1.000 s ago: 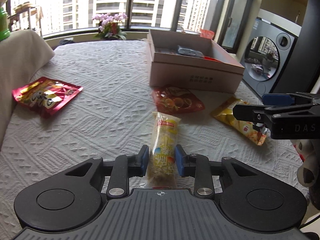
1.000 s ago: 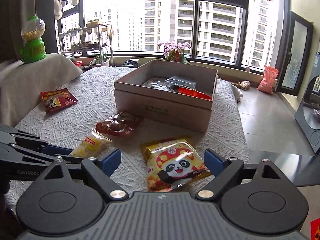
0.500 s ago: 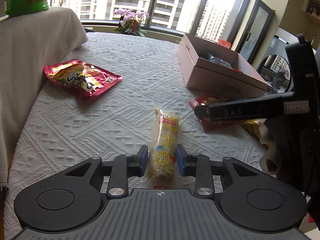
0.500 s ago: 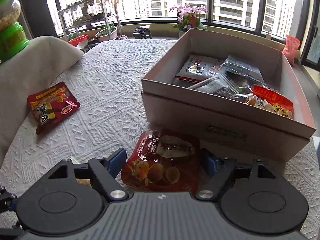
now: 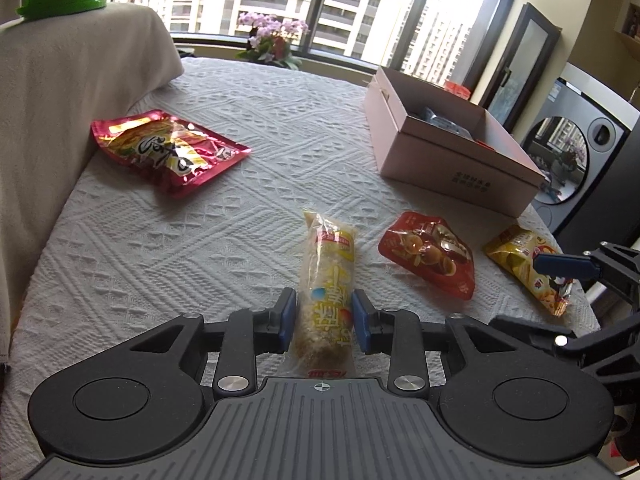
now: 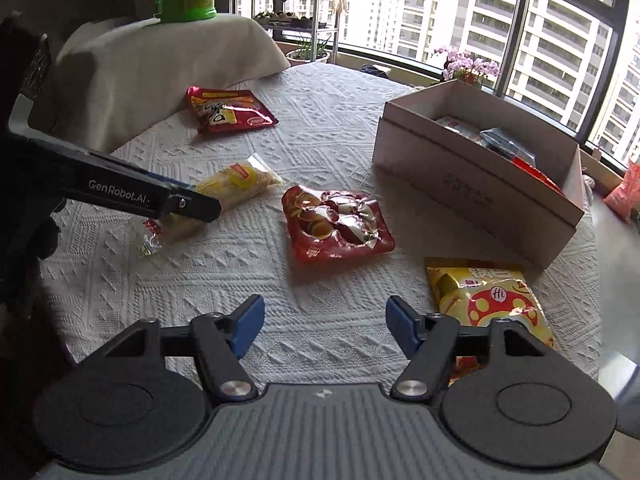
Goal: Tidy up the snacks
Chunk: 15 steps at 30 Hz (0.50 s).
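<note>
Left hand-held gripper [image 5: 324,318] clamped the yellow roll [image 5: 328,280] mid-body for lifting toward the box [image 5: 452,160] at 1 o'clock; right hand-held gripper [image 6: 325,330] hung open, empty.

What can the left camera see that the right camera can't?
Only the left wrist camera shows the left gripper from behind, its blue pads shut on the long yellow snack, and a washing machine by the wall. Only the right wrist camera shows the right gripper wide open with nothing in it, and a plant shelf by the window. Both show the box, the round red bag, the flat red bag, the yellow bag and the pink flowers.
</note>
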Each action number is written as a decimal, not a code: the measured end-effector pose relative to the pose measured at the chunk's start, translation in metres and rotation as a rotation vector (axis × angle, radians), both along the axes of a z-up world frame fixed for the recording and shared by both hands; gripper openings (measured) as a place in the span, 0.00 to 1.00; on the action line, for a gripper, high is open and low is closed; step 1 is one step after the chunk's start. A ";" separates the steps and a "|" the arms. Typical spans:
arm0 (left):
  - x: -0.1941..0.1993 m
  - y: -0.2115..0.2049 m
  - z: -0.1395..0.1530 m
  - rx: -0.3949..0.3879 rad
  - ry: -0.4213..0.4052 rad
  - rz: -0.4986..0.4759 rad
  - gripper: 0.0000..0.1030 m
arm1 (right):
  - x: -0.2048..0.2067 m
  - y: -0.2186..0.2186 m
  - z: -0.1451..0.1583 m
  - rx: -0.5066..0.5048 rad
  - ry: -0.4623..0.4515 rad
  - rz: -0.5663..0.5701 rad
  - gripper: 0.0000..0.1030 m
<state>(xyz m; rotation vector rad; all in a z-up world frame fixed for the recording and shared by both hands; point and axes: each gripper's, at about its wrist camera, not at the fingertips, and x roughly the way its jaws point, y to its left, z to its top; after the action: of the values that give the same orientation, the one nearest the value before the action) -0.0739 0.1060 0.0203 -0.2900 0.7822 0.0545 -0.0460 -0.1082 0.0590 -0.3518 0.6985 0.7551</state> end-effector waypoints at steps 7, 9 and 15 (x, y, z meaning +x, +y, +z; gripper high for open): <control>-0.002 0.001 0.000 0.002 0.004 0.019 0.34 | 0.045 0.036 -0.002 0.043 0.020 -0.005 0.85; -0.003 0.002 0.000 0.001 0.006 0.017 0.34 | 0.061 0.052 -0.013 0.015 0.054 -0.006 0.85; -0.003 0.002 -0.001 -0.005 -0.001 0.015 0.34 | 0.065 0.053 -0.020 0.027 0.108 -0.003 0.71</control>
<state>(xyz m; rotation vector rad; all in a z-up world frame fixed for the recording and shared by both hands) -0.0773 0.1084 0.0196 -0.3008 0.7792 0.0660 0.0189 -0.0548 0.0387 -0.2868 0.7893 0.7845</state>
